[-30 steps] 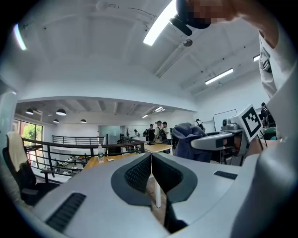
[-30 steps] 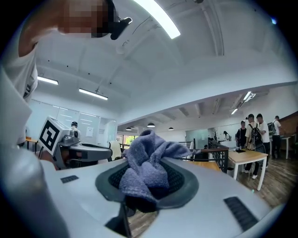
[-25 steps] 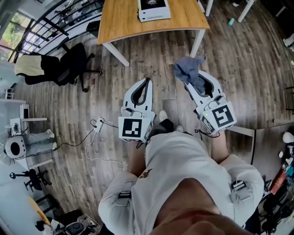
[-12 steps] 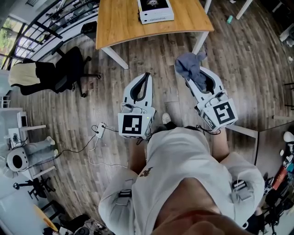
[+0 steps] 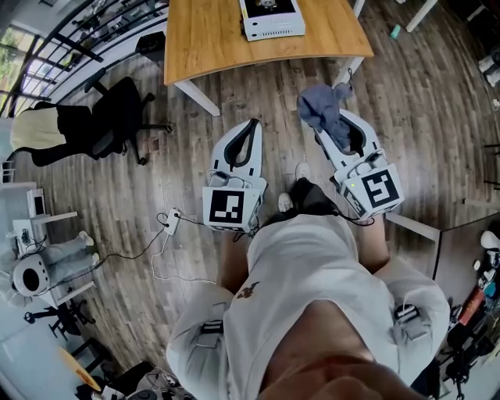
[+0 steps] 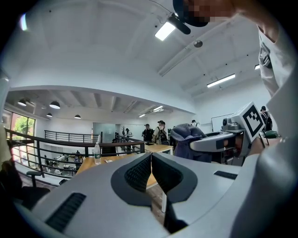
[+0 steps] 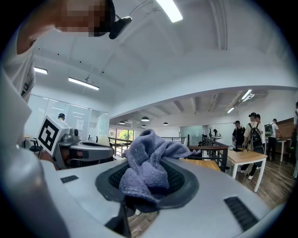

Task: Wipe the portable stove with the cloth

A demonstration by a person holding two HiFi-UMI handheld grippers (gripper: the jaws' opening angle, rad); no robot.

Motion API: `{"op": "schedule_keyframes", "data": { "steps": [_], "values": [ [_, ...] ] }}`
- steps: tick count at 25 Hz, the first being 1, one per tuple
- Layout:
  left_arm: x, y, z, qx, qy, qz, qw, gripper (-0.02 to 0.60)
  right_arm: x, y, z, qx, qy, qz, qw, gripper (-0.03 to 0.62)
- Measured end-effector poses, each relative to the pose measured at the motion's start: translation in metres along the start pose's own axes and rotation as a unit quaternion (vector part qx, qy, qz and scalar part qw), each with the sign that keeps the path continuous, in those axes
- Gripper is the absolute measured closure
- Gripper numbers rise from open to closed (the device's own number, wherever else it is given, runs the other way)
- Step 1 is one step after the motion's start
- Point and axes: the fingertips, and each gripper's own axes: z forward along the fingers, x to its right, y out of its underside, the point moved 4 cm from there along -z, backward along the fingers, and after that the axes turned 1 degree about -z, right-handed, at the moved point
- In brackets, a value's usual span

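Observation:
The white portable stove (image 5: 272,17) with a black top sits at the far edge of a wooden table (image 5: 211,39) in the head view. My right gripper (image 5: 329,117) is shut on a grey-blue cloth (image 5: 322,111), which bunches up out of its jaws (image 7: 150,165). My left gripper (image 5: 251,127) is shut with nothing in it, its pads pressed together (image 6: 151,160). Both grippers hang over the wood floor, short of the table. From the left gripper view the right gripper and cloth (image 6: 186,139) show at the right.
A black office chair (image 5: 117,117) draped with a yellow garment stands left of the table. A white power strip and cable (image 5: 170,221) lie on the floor at my left. Several people (image 7: 251,135) stand by other tables in the distance. A railing (image 6: 70,146) runs along the left.
I have stepped forward: the table and stove sit slightly nearer and further right in the head view. Both grippers keep the same hold and pose.

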Motion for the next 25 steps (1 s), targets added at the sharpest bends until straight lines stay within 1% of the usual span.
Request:
{"op": "schedule_keyframes", "data": {
  "steps": [5,13,21,25],
  "values": [
    [-0.011,0.000,0.029,-0.001,-0.005,0.006,1.0000,0.557,0.024,0.000,0.027,0.010,-0.011,0.001,1.000,0.450],
    [-0.040,-0.012,0.085,-0.004,-0.032,0.009,0.9994,0.558,0.072,-0.007,0.083,0.017,-0.038,-0.002,0.999,0.450],
    [-0.048,-0.017,0.138,-0.010,-0.051,0.012,0.9986,0.558,0.121,-0.009,0.117,0.017,-0.062,-0.001,0.998,0.450],
    [-0.047,-0.018,0.158,-0.015,-0.057,0.014,0.9982,0.558,0.143,-0.006,0.128,0.019,-0.067,0.001,0.998,0.450]
  ]
}}
